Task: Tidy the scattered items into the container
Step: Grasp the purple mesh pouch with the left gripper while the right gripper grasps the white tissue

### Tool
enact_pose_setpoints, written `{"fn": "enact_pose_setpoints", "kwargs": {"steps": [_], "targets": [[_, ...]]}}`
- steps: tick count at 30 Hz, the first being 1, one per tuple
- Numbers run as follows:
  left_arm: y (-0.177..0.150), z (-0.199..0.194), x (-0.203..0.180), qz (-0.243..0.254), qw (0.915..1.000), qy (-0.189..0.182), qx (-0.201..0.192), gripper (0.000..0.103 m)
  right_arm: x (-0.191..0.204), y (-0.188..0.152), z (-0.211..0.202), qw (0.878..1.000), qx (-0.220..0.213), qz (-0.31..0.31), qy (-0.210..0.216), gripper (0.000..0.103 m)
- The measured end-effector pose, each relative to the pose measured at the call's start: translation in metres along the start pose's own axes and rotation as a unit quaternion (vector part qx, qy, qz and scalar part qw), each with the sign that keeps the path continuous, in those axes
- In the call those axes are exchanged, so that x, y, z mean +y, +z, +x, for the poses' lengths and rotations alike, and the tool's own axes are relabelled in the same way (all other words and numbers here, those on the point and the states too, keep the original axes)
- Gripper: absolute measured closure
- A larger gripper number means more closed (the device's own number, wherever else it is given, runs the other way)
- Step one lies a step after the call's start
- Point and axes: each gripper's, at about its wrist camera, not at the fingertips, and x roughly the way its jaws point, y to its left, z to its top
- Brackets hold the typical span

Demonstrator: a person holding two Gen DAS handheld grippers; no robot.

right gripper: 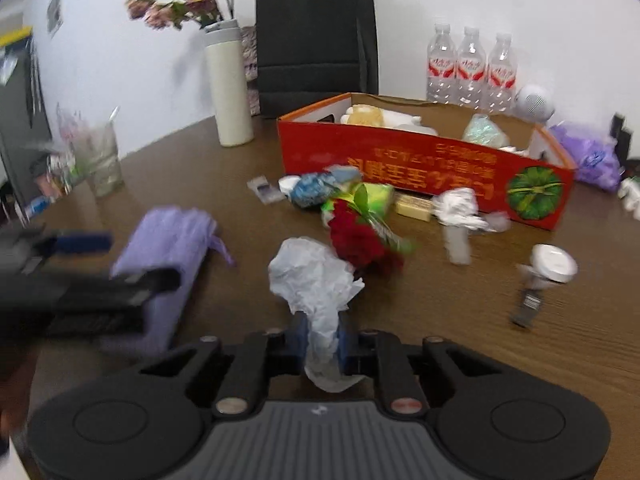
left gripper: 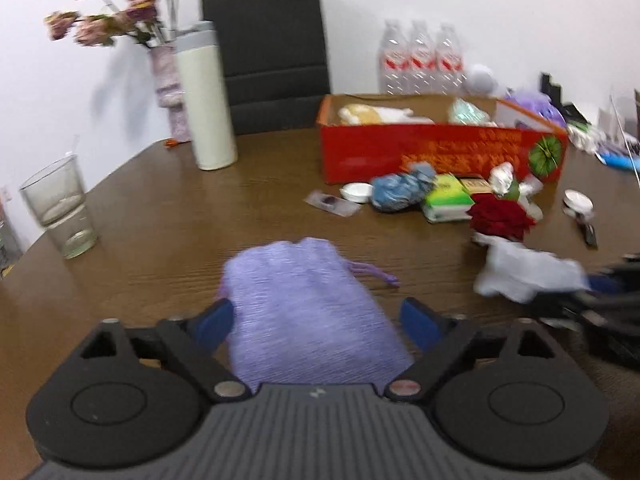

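Left gripper (left gripper: 318, 322) first: I see its jaws spread wide around the near end of a purple pouch (left gripper: 304, 304), which lies flat on the brown table (left gripper: 160, 220). The blue pads (left gripper: 216, 320) stand on either side of the cloth and I cannot see them pressing it. My right gripper (right gripper: 322, 344) has its jaws pinched nearly together on a crumpled white plastic bag (right gripper: 312, 276), whose loose end bunches up just beyond the fingertips, with a tail poking out on the near side.

Straight ahead, on the far half of the table, sits the red cardboard box (right gripper: 400, 168), open at the top, with a pale stuffed item and a light green packet already inside. Along its near wall lie the scattered things: a red rose (right gripper: 360, 240) just beyond the white bag, a blue wrapped bundle (right gripper: 316, 188), a green tissue pack (left gripper: 444, 200), a crumpled white wad (right gripper: 460, 204), a small clear packet (right gripper: 264, 190), and a white round lid (right gripper: 556, 262) off to the right.

To the far left I make out a tall white flask (left gripper: 206, 100), a vase of dried pink flowers (left gripper: 120, 8) and a clear cup (left gripper: 60, 208). Behind the box stand a black paper bag (right gripper: 316, 40) and three water bottles (right gripper: 472, 68).
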Motion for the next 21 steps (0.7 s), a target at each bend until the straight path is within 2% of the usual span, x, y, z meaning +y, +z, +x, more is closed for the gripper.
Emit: {"fn": "enact_pose_setpoints", "kwargs": {"steps": [2, 3, 4, 5, 6, 7, 8, 9, 10, 11, 12, 14, 16, 18, 20, 21], "targets": [[-0.004, 0.003, -0.003, 0.005, 0.9999, 0.009, 0.003, 0.000, -0.006, -0.016, -0.018, 1.000, 0.008, -0.006, -0.010, 0.085], [-0.007, 0.003, -0.003, 0.002, 1.0000, 0.008, 0.004, 0.005, -0.009, -0.023, -0.028, 1.000, 0.009, -0.006, -0.014, 0.077], [-0.009, 0.003, -0.001, -0.004, 1.0000, 0.005, 0.005, 0.027, -0.012, -0.029, -0.038, 1.000, 0.003, 0.002, -0.022, 0.070], [-0.012, 0.003, 0.001, -0.012, 0.9999, 0.000, 0.008, 0.042, -0.015, -0.031, -0.045, 0.999, -0.006, 0.015, -0.028, 0.050], [-0.013, 0.003, 0.003, -0.022, 0.9997, -0.005, 0.008, 0.063, -0.018, -0.033, -0.052, 0.999, -0.017, 0.029, -0.032, 0.036], [-0.014, 0.002, 0.005, -0.031, 0.9995, -0.007, 0.007, 0.074, -0.021, -0.032, -0.055, 0.998, -0.028, 0.042, -0.033, 0.031], [-0.015, 0.001, 0.006, -0.035, 0.9993, -0.005, 0.006, 0.077, -0.023, -0.031, -0.055, 0.997, -0.036, 0.052, -0.036, 0.028], [-0.015, 0.000, 0.006, -0.036, 0.9993, -0.001, 0.006, 0.090, -0.024, -0.029, -0.052, 0.997, -0.039, 0.059, -0.040, 0.028], [-0.015, -0.002, 0.007, -0.035, 0.9994, 0.002, 0.004, 0.093, -0.025, -0.026, -0.046, 0.996, -0.038, 0.063, -0.044, 0.028], [-0.016, -0.006, 0.007, -0.035, 0.9994, 0.003, 0.000, 0.093, -0.026, -0.023, -0.041, 0.996, -0.037, 0.068, -0.042, 0.033], [-0.016, -0.010, 0.008, -0.036, 0.9993, 0.002, -0.005, 0.095, -0.026, -0.021, -0.035, 0.996, -0.038, 0.072, -0.034, 0.045], [-0.017, -0.018, 0.010, -0.038, 0.9992, 0.001, -0.011, 0.096, -0.022, -0.019, -0.023, 0.998, -0.023, 0.060, -0.018, 0.058], [-0.019, -0.024, 0.011, -0.041, 0.9990, 0.005, -0.015, 0.096, -0.011, -0.019, -0.013, 0.999, -0.012, 0.029, -0.025, 0.066], [-0.021, -0.031, 0.013, -0.044, 0.9989, 0.006, -0.017, 0.097, 0.000, -0.022, -0.012, 0.999, -0.017, 0.004, -0.027, 0.083], [-0.022, -0.039, 0.013, -0.049, 0.9986, 0.003, -0.020, 0.098, 0.004, -0.024, -0.014, 1.000, -0.017, 0.001, -0.018, 0.092], [-0.021, -0.046, 0.012, -0.052, 0.9983, -0.003, -0.025, 0.098, 0.004, -0.024, -0.016, 1.000, -0.018, 0.002, -0.018, 0.093]]}}
